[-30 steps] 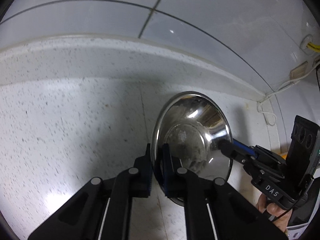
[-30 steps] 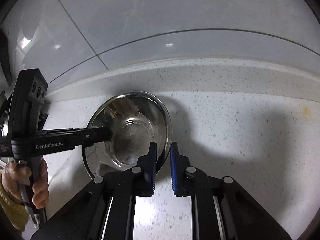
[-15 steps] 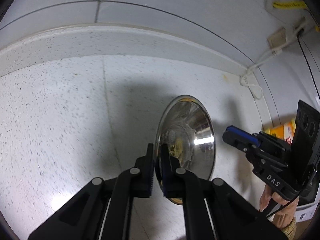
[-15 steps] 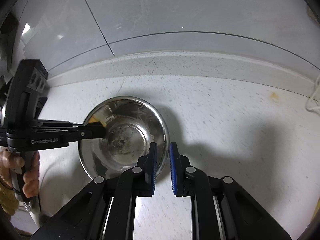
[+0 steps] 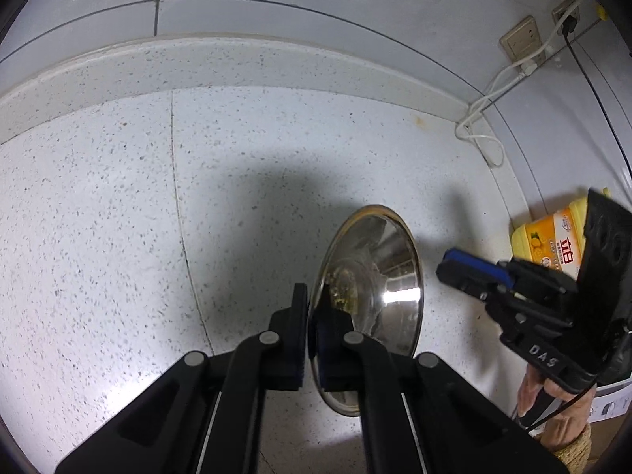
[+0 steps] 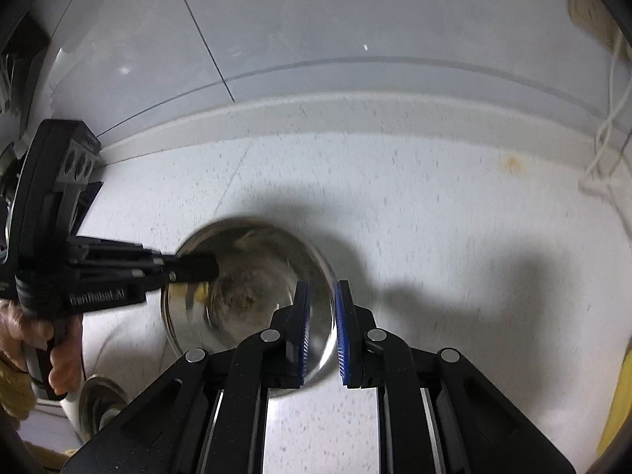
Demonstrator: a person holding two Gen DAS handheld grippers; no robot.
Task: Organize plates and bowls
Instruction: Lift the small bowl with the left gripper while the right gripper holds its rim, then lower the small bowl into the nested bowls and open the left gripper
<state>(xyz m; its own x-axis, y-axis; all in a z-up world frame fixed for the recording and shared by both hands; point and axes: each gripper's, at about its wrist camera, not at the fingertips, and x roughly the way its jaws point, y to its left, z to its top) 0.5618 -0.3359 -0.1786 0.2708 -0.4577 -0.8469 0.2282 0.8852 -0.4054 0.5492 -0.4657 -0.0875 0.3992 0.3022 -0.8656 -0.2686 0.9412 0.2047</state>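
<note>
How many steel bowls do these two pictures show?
1 for certain: the steel bowl, clamped by its rim in the left tongs. A metal rim at the right view's lower left may be another.

The right wrist view blurs the steel bowl (image 6: 252,296); the yellow bottle (image 5: 553,245) sits half hidden.

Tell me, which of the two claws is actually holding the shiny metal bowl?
The left gripper: its jaws pinch the rim of the bowl. The right gripper sits beside the bowl with a clear gap, holding nothing.
</note>
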